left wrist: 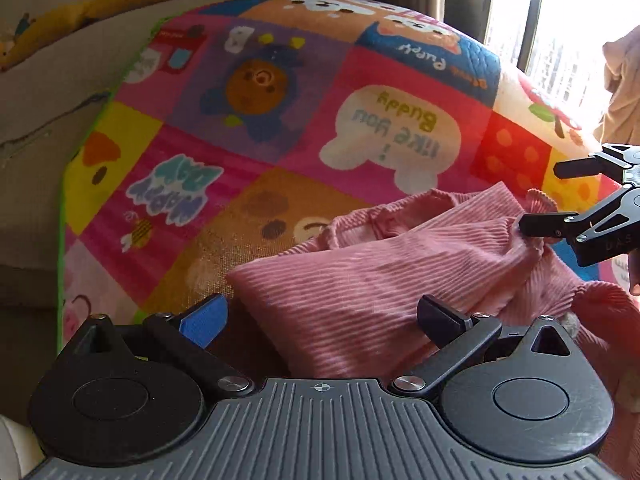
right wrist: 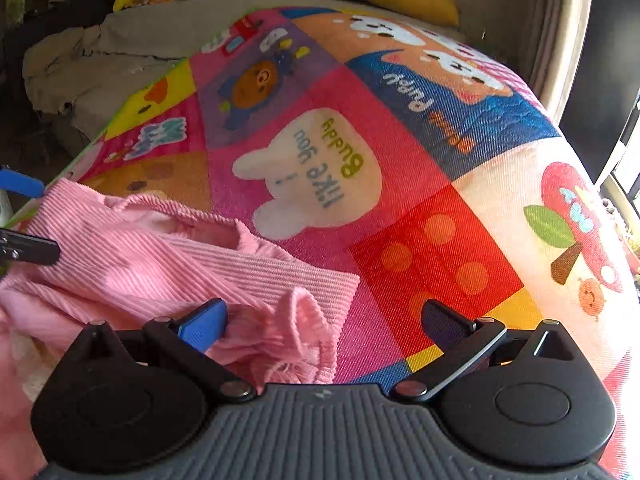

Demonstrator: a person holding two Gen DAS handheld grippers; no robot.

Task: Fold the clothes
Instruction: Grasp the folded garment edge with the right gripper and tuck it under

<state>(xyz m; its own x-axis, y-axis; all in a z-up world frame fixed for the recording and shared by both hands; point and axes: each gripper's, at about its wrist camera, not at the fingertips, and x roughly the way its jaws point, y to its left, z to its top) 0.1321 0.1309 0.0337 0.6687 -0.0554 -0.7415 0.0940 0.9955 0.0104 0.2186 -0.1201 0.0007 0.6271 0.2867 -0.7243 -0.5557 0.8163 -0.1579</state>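
Left wrist view: left tongs [left wrist: 320,316] gaping, garment [left wrist: 380,280] bunched between them on mat [left wrist: 280,160] | right tongs [right wrist: 324,324] spread wide, cuff just ahead | folding barely begun, no neat fold showing.

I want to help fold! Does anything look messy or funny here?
Yes: the pink ribbed garment lies crumpled on the colourful cartoon play mat, with a ruffled cuff bunched up. Nothing looks torn.

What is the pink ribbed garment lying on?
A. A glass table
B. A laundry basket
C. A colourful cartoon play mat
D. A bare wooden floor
C: the pink ribbed garment lies crumpled on a colourful cartoon play mat printed with animals and the words "I like you Buddy".
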